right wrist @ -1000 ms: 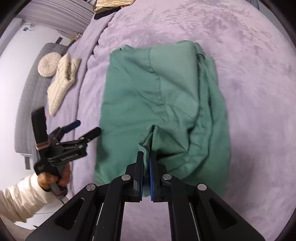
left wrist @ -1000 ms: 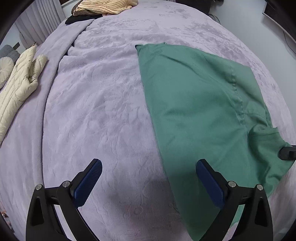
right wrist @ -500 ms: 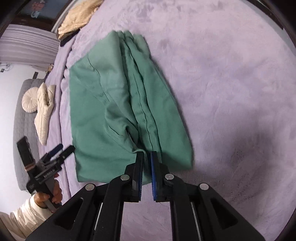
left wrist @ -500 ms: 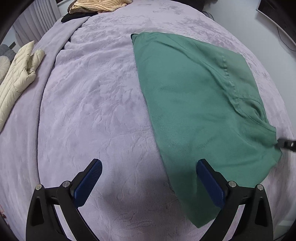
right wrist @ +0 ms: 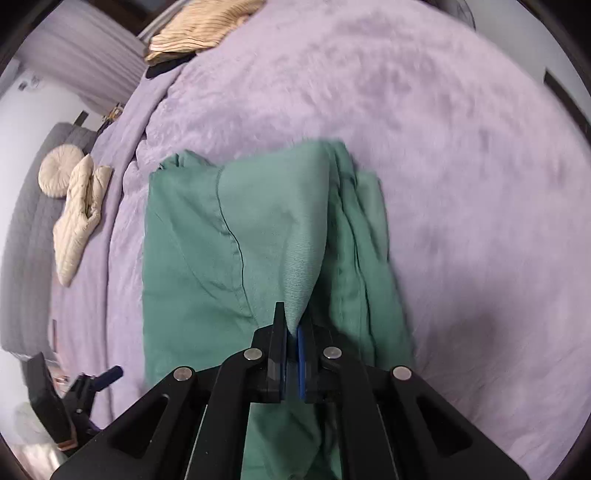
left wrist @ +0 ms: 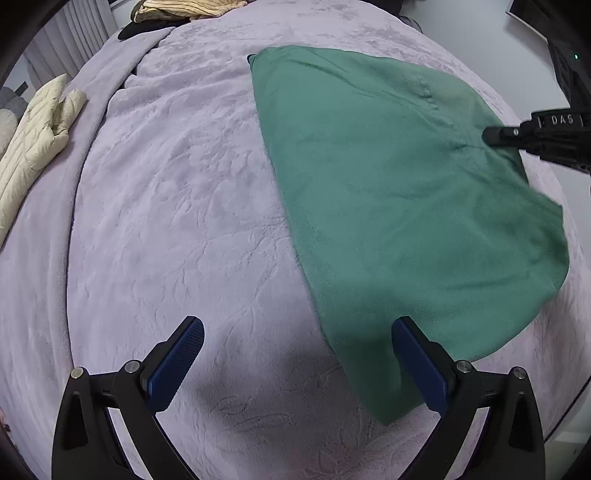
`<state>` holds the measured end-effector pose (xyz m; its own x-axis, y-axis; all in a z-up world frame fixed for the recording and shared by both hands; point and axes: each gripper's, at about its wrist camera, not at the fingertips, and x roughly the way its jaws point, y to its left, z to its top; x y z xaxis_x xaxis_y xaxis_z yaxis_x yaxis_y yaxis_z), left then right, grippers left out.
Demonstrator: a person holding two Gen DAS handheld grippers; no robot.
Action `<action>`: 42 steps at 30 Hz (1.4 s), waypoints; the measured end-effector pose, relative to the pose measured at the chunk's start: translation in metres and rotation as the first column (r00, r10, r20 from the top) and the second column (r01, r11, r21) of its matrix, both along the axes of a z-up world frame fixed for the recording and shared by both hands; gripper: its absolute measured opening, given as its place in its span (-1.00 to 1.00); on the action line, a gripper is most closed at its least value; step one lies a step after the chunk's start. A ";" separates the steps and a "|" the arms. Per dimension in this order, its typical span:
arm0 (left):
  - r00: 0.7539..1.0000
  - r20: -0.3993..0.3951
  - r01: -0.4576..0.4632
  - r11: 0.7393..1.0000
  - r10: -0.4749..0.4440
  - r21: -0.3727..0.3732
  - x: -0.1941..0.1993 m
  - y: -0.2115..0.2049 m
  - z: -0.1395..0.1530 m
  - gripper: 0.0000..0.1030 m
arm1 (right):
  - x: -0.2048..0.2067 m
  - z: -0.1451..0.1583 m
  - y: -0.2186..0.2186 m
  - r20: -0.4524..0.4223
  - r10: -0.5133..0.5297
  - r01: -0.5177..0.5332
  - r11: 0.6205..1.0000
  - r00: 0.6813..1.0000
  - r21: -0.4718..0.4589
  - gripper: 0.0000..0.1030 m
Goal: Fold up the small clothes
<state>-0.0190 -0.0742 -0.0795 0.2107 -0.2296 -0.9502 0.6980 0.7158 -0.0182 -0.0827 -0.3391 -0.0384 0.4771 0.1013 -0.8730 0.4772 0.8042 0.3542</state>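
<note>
A green garment point(left wrist: 388, 184) lies on the purple blanket point(left wrist: 166, 184), partly folded lengthwise. In the right wrist view a fold of the green garment point(right wrist: 192, 266) rises in a taut peak into my right gripper point(right wrist: 293, 321). Its jaws are closing and the pads pinch that fabric. In the left wrist view my right gripper point(left wrist: 491, 134) reaches in from the right edge, over the garment's far side. My left gripper point(left wrist: 297, 325) stands wide open above the blanket. Its right finger hangs over the garment's near corner, and nothing is held.
A cream quilted jacket point(left wrist: 33, 147) lies along the blanket's left edge beside a round cushion point(right wrist: 61, 173). A tan striped garment point(left wrist: 184, 9) sits on a dark item at the far end. Bare blanket stretches left of the green garment.
My right gripper has carried the pinched fold from the garment's near edge up and over its middle, so the fabric now peaks. My left gripper has shifted slightly and stays open.
</note>
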 end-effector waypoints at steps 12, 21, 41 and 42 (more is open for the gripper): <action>1.000 0.008 0.011 1.000 -0.011 -0.009 -0.011 -0.013 -0.007 0.99 | -0.004 -0.028 -0.045 -0.068 -0.114 0.114 0.993 0.991 -0.007 -0.93; 1.000 0.010 0.016 1.000 -0.016 0.002 -0.009 -0.010 -0.008 0.99 | -0.048 0.029 0.024 0.017 -0.024 0.024 1.000 1.000 0.011 -0.85; 1.000 -0.009 0.011 0.998 -0.010 0.068 -0.011 -0.015 0.004 0.99 | -0.158 -0.044 0.005 -0.178 -0.320 0.347 0.927 0.930 0.144 -0.94; 1.000 -0.013 0.010 0.998 -0.009 0.069 -0.011 -0.015 0.005 0.99 | -0.163 -0.040 0.005 -0.169 -0.335 0.360 0.921 0.927 0.149 -0.94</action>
<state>-0.0298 -0.0887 -0.0741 0.1963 -0.1656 -0.9665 0.7050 0.7089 0.0217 -0.2461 -0.3340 -0.0783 0.3866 0.1073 -0.9160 0.7693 0.5103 0.3844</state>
